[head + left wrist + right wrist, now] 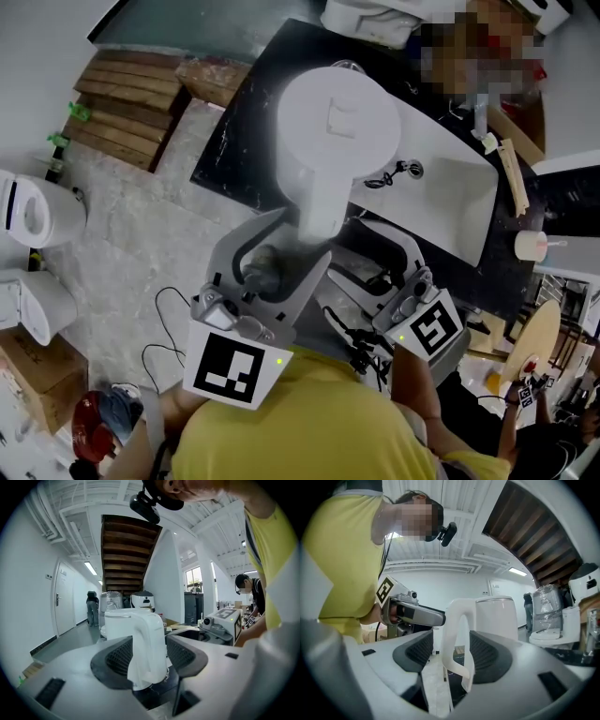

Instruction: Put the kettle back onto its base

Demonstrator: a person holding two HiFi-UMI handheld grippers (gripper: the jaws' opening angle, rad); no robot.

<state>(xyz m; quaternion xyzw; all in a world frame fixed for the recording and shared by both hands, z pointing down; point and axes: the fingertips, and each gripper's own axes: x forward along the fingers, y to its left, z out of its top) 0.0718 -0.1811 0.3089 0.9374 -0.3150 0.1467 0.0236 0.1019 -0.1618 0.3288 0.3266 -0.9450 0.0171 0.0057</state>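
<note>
Kettle point(337, 122), white, is over the black counter point(239, 141) just left of the sink point(459, 202), its handle clamped in the left gripper point(149, 654). The right gripper point(451, 654) gapes, the handle between its pads, untouched.

- A workshop-style test space rather than a home: bare white walls rise to an open ceiling point(93, 498) crossed by exposed pipes point(47, 522) and lit by a strip lamp point(89, 567).
- The raw timber underside of a staircase point(124, 550) hangs over the room, above a rough stone floor point(141, 225).
- A black worktop point(230, 155) carries a white sink point(459, 211) toward its right end.
- A plastic-wrapped appliance point(546, 606) and a cardboard box point(37, 370) stand about like stock.
- 1 person point(92, 609) stands down a corridor beside a door point(62, 599); another person point(255, 596) works at the far right.
</note>
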